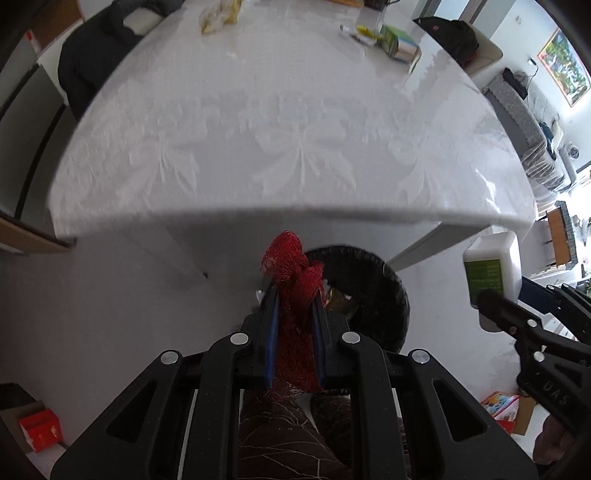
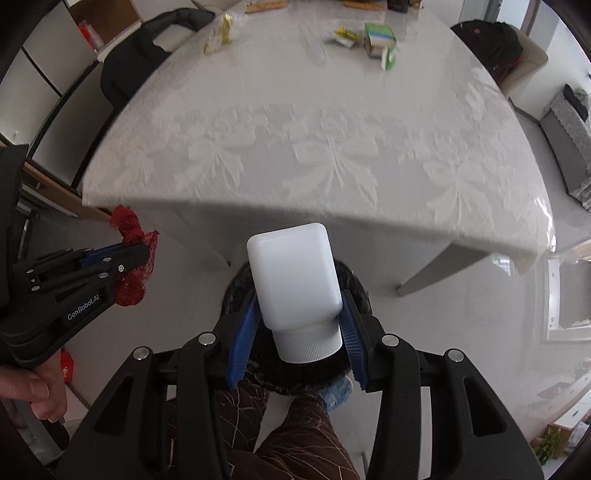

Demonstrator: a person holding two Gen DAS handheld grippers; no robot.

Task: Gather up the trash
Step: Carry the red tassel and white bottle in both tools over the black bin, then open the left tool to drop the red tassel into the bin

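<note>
Two hand-held grippers, both over the floor in front of the bench (image 1: 258,129).

Left hand-held gripper (image 1: 293,295): clenched on one wad of red mesh netting (image 1: 291,266), which sticks out past the blue pads. Its own view shows the netting above the rim of one round black bin (image 1: 391,295) on the floor under the bench edge.

Right hand-held gripper (image 2: 299,317): grasping one white plastic bottle (image 2: 291,273), ribbed cap toward the camera, pads pressed on its sides. Directly beneath, the bin (image 2: 354,284) is mostly hidden by the bottle.

Seen only from the left: the bottle's green label (image 1: 484,277); bits of rubbish inside the bin.

Seen only from the right: the person's fingers (image 2: 40,398) around the left handle; one blue slipper (image 2: 336,395); the plain back of the bottle.

Left on the bench, far end: one crumpled yellowish wrapper (image 2: 219,33), one green carton (image 2: 378,38), a few small scraps (image 2: 343,37) beside it. Two chairs draped with dark coats, one at each side.
</note>
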